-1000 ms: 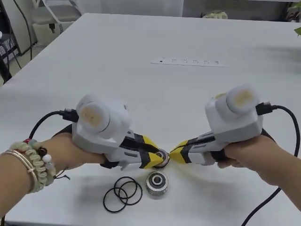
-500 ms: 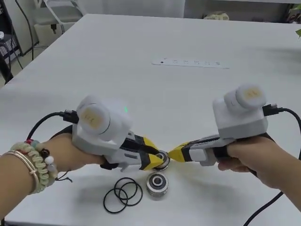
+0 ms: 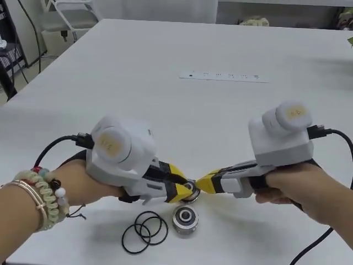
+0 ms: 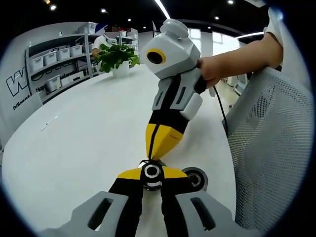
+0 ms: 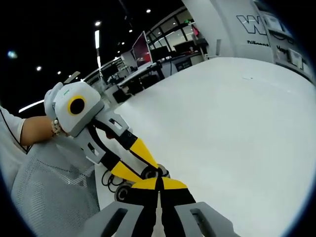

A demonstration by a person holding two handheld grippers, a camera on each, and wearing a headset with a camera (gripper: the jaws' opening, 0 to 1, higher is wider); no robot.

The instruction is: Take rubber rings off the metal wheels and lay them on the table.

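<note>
I see a few thin black rubber rings (image 3: 144, 231) lying overlapped on the bench (image 3: 165, 110), just left of the loose wheel (image 3: 185, 219) in the head view. The loose wheel lies flat, silver with a dark hub. Just beyond it, my left hand-held gripper (image 3: 185, 191) pinches a metal wheel (image 3: 193, 193). Right hand-held gripper (image 3: 199, 184) has its jaws pressed together, tip at that wheel's rim; can't tell if a ring is caught. Bench is white, with a pale strip (image 3: 223, 77) far beyond the loose wheel. Shelving (image 4: 59, 64) and a potted plant (image 4: 116, 53) lie past the bench.

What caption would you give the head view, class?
Left gripper clamps a metal wheel as the closed right gripper touches it; loose rubber rings and another wheel lie nearby.
</note>
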